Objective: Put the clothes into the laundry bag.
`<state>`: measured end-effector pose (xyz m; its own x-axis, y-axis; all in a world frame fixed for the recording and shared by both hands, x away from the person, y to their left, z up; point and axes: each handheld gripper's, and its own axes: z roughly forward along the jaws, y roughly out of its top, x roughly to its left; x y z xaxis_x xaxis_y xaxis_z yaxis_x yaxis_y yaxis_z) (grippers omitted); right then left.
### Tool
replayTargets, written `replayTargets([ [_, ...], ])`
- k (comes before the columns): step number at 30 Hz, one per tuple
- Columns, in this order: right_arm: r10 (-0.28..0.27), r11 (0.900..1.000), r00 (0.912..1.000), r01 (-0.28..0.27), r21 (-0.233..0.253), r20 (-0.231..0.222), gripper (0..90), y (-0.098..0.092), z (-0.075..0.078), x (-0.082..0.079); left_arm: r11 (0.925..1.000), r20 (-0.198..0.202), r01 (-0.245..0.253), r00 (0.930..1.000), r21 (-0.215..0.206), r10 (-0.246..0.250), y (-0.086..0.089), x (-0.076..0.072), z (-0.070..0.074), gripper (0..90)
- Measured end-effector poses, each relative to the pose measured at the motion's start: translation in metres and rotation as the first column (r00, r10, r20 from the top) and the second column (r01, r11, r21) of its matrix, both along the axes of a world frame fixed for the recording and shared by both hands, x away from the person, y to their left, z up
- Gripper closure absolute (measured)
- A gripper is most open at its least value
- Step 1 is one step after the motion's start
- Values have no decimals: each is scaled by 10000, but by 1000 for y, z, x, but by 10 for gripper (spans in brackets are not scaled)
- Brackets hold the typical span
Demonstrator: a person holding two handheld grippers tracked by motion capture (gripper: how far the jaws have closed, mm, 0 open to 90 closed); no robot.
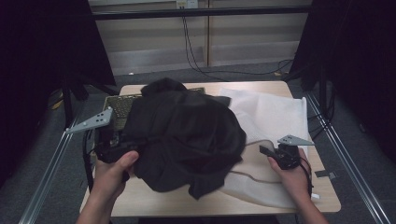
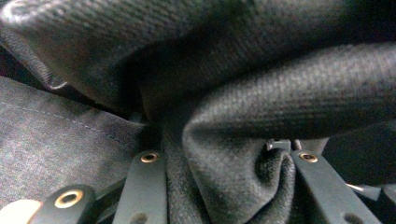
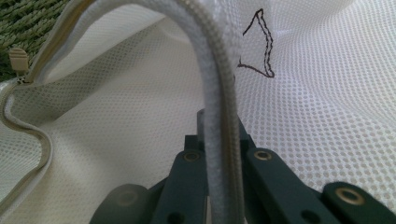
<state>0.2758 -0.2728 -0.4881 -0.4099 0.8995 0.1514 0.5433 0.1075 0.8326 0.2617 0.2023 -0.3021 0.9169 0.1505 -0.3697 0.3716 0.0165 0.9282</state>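
The dark garment (image 1: 184, 140) lies bunched at the table's (image 1: 140, 200) middle, spilling over the white mesh bag (image 1: 273, 116) to its right. The left gripper (image 2: 219, 156) has its 2 jaws clamped on a fold of that dark cloth. The right gripper (image 3: 219, 135) pinches the bag's zipper edge (image 3: 219, 93).

Dim, soft lighting; dark surroundings, blurred close-ups in both gripper views, no glare.
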Motion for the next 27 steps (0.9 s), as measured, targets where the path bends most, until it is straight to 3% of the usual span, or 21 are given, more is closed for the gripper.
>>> replayTargets([
  [2,10,10000,10000,-10,-30,6,895,0,0,0,9965,-291,753,9967,-363,-764,-8,-5,-7,629],
  [3,-27,10000,10000,27,-37,5,895,0,0,-1,9831,-777,1696,9815,-696,-1748,-15,-6,-24,621],
  [4,-27,10000,10000,27,-37,5,895,0,0,-1,9831,-777,1696,9815,-696,-1748,-15,-6,-24,615],
  [5,-28,10000,10000,28,-20,-32,895,0,0,-1,9835,-993,1794,9785,-228,-1807,-22,-7,-48,607],
  [6,-28,10000,10000,28,-20,-32,895,0,0,-1,9835,-993,1794,9785,-228,-1807,-22,-7,-48,591],
  [8,4,10000,10000,-4,-32,-43,895,0,0,-1,9887,-1323,1319,9837,708,-1217,-27,-6,-78,586],
  [9,7,10000,10000,-7,-52,-45,895,0,0,0,9838,-1475,877,9869,1565,-646,-29,-3,-99,580],
  [10,17,10000,10000,-18,-74,-25,895,0,-1,0,9769,-1556,574,9875,2058,-252,-30,-1,-112,579],
  [11,24,9999,10000,-25,-100,-36,894,0,-1,0,9598,-1913,63,9803,2807,495,-26,7,-141,580],
  [12,24,9999,10000,-25,-100,-36,894,0,-1,0,9598,-1913,63,9803,2807,495,-26,7,-141,579],
  [13,24,9999,10000,-25,-138,-33,894,0,0,-1,9310,-1791,-781,9723,3567,1502,-22,11,-157,545],
  [14,24,9999,10000,-25,-138,-33,894,0,0,-1,9310,-1791,-781,9723,3567,1502,-22,11,-157,465],
  [15,31,9999,10000,-32,-134,-22,894,0,0,-1,9297,-1853,-1038,9664,3533,1783,-20,13,-159,465],
  [16,19,9999,10000,-19,-145,-23,894,0,1,-1,9322,-1708,-1263,9662,3392,1930,-17,14,-158,400],
  [19,40,10000,10000,-40,-87,-6,893,-2,1,-2,9430,-838,-1997,9698,2662,2291,-10,9,-143,301],
  [21,45,9999,10000,-45,-114,-1,892,-2,1,-2,9522,-557,-2194,9701,2126,2360,-6,6,-130,255],
  [24,114,9999,9999,-114,-41,-37,886,-1,2,-3,9522,-49,-2544,9659,1689,2589,-3,4,-112,216],
  [27,260,9996,9996,-259,65,-100,856,-2,3,-3,9472,230,-2667,9634,1782,2670,-12,7,-106,207],
])
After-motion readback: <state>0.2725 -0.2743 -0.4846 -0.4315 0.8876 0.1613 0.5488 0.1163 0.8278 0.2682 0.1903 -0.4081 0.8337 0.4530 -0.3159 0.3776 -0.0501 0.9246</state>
